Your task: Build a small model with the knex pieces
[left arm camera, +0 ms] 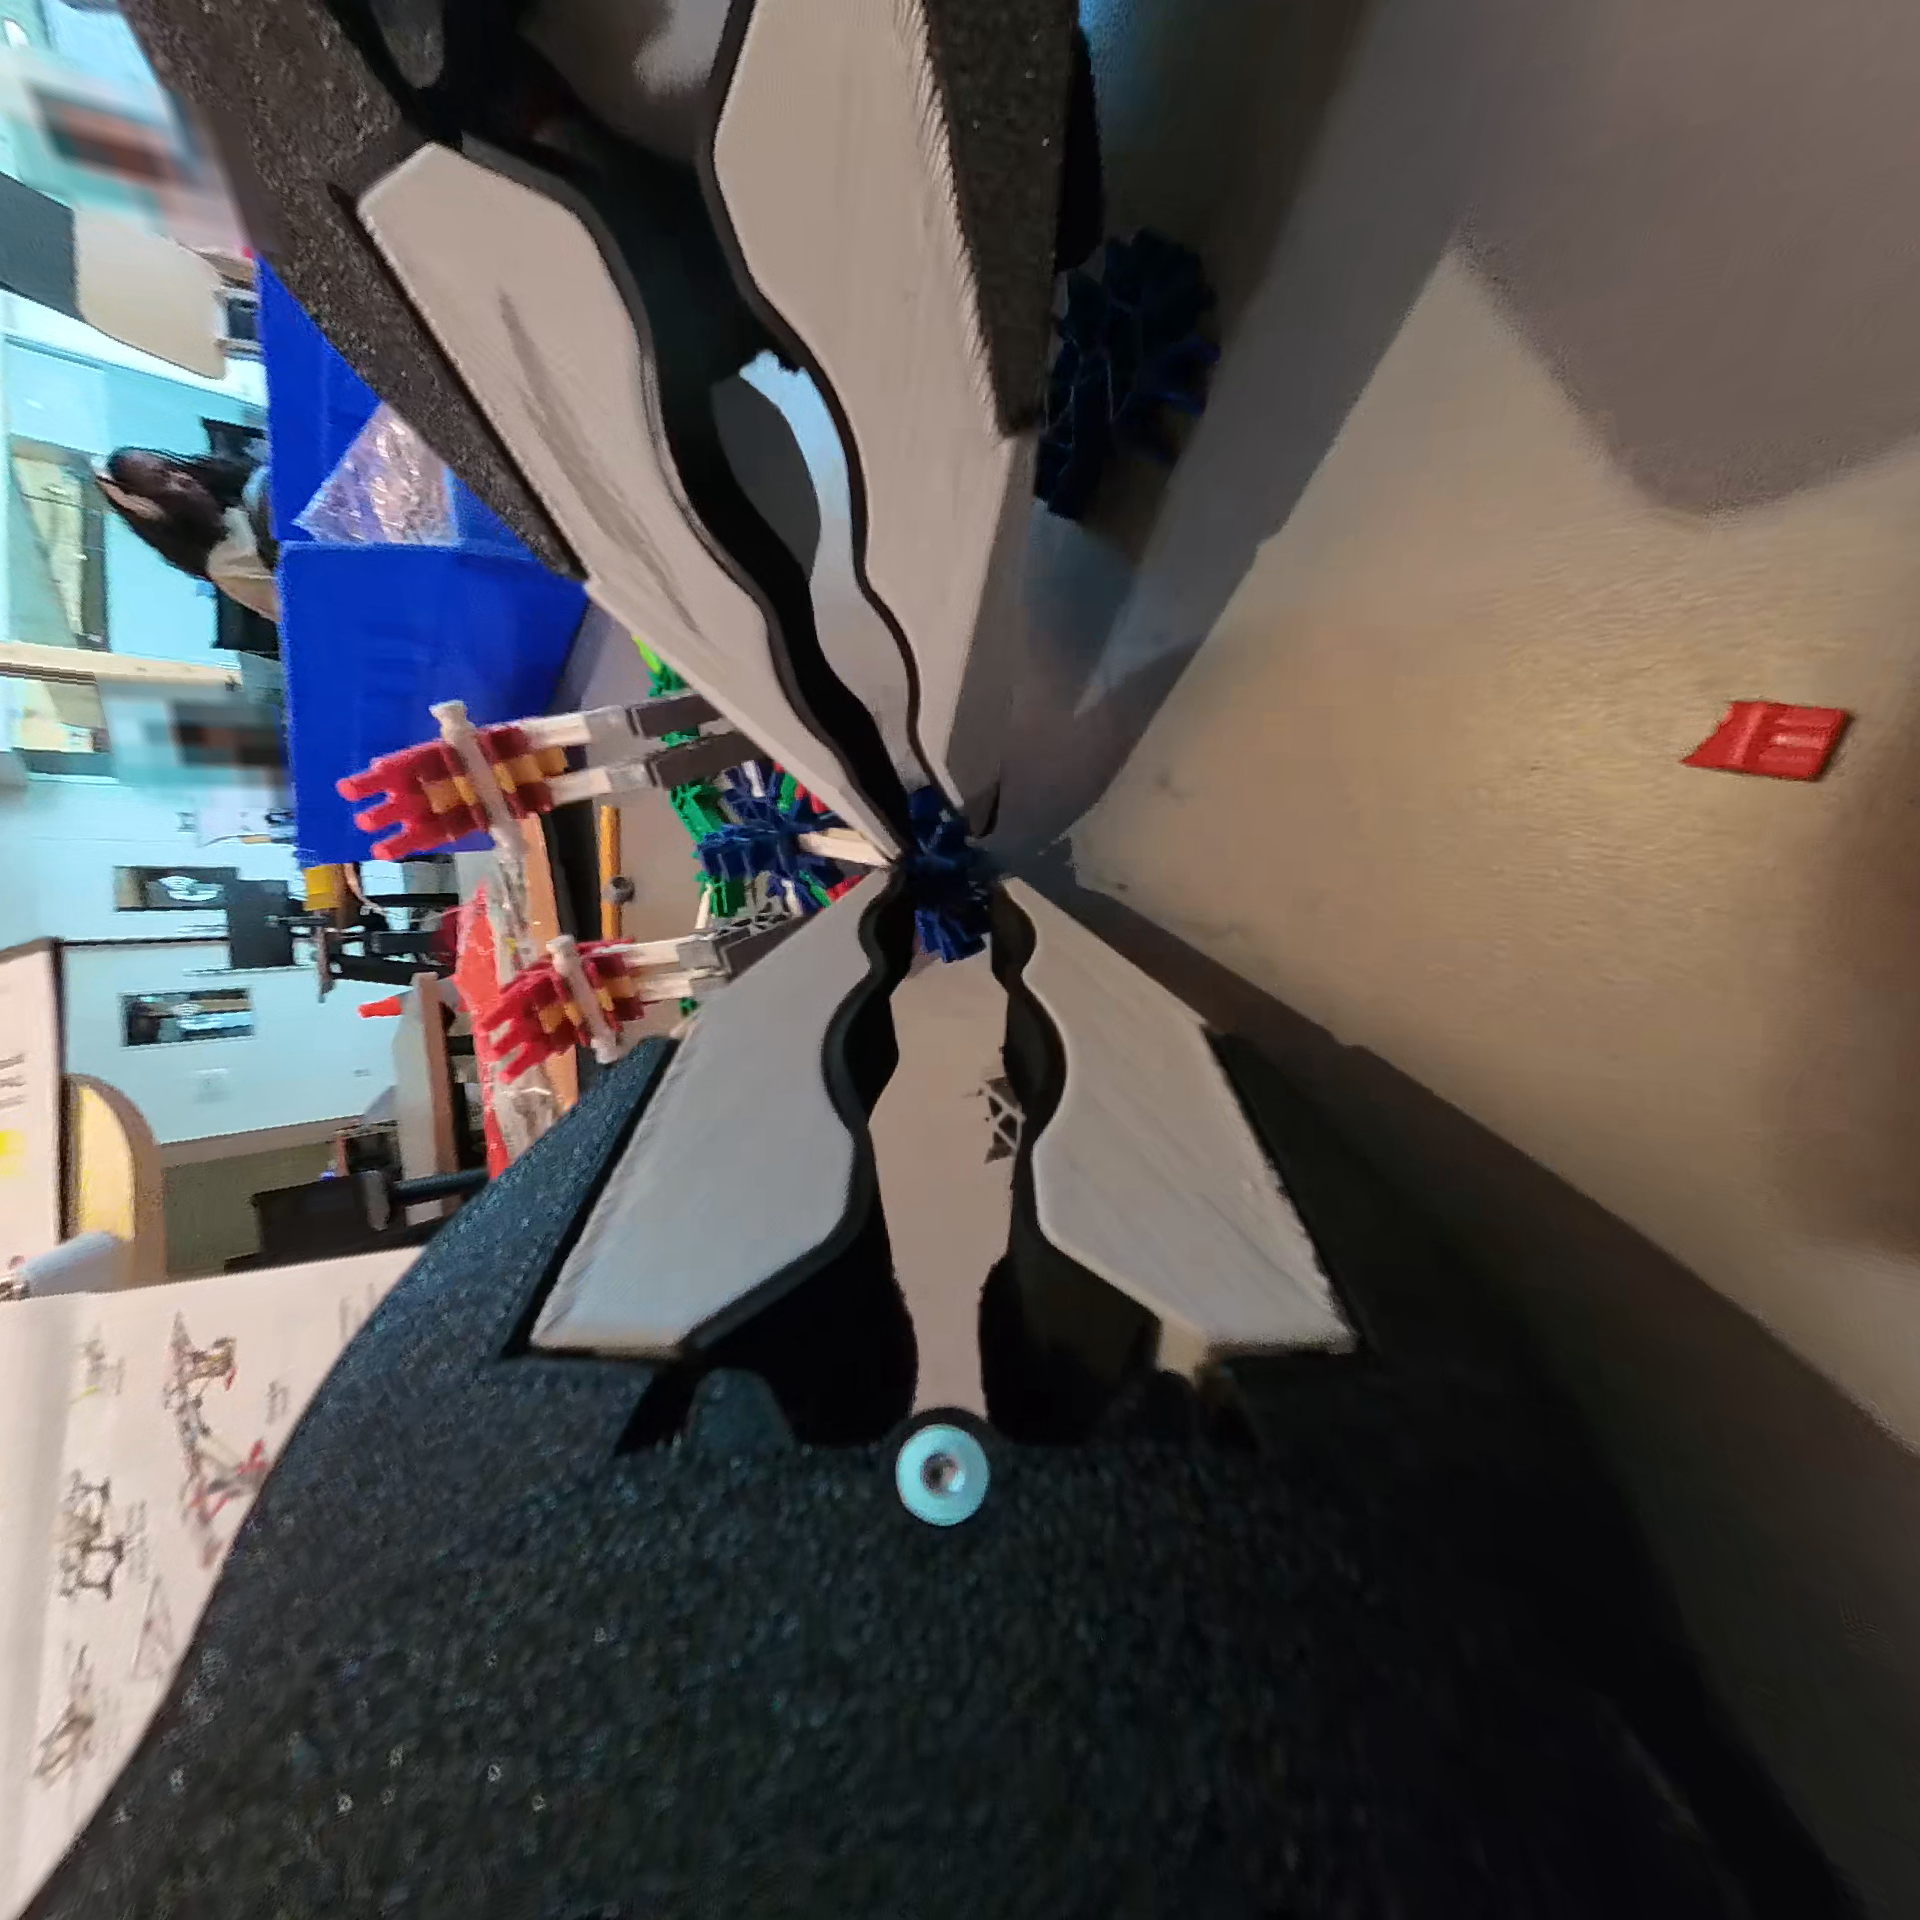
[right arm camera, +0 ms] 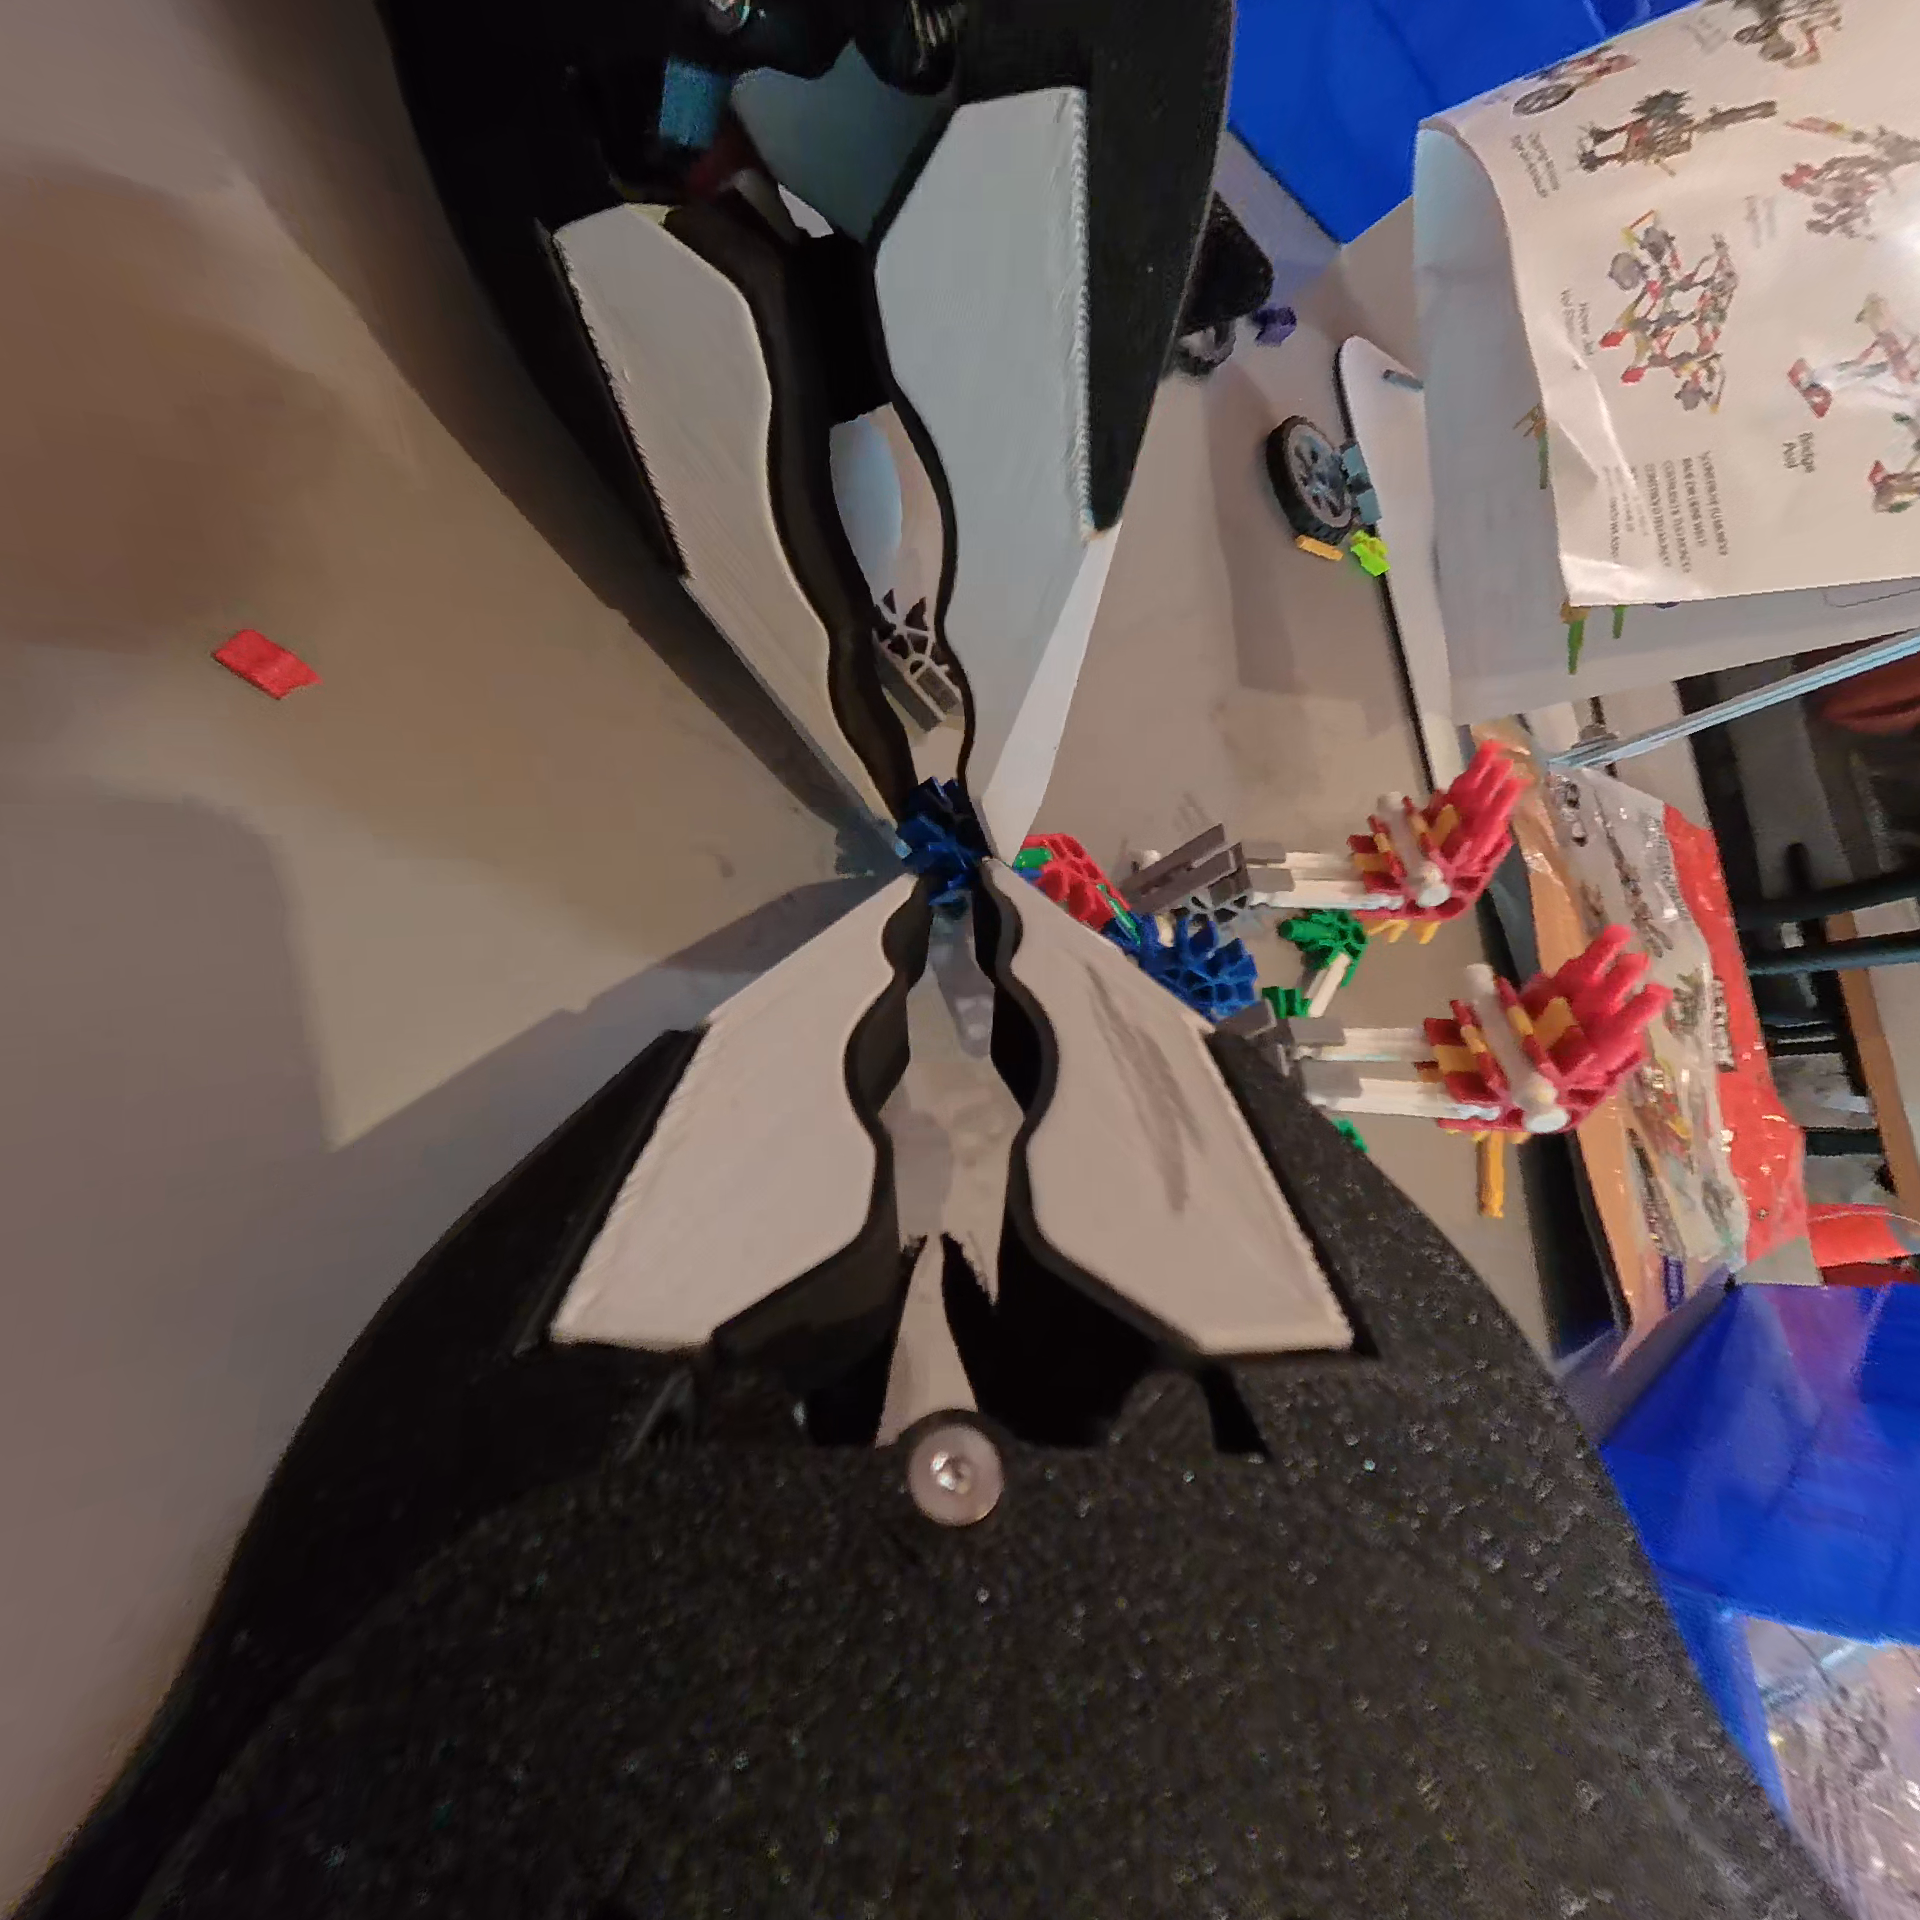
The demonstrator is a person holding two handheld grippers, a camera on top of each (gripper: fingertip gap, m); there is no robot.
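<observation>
Firstly, left wrist view. Left gripper (left arm camera: 940,883): white fingers with black pads drawn narrow, tips pinching a small blue toothed connector (left arm camera: 948,888). The other gripper reaches in from the top of this view, and its tips meet the same blue piece from the opposite side. Behind the tips, to the left: a construction-toy model (left arm camera: 582,831) of white rods, grey clips, green and blue connectors, ending in two red-and-yellow claw-like clusters. Farther left: a blue bin (left arm camera: 416,675) and a person, blurred. Lower left: a printed instruction sheet (left arm camera: 135,1538). Right: pale tabletop (left arm camera: 1455,831) bearing one flat red piece (left arm camera: 1766,740), well apart from the grippers.

Next, right wrist view. Right gripper (right arm camera: 940,868): fingers likewise narrow, clamped on the blue toothed connector (right arm camera: 938,840), with the opposing gripper's tips on it from above. Just right of the tips: the same model (right arm camera: 1351,935), its red claws pointing right. Far right: a clear bag of red parts (right arm camera: 1704,1039); upper right: the instruction sheet (right arm camera: 1714,312) and a small grey wheel (right arm camera: 1311,480). Left: the flat red piece (right arm camera: 266,663) on the tabletop (right arm camera: 312,935).
</observation>
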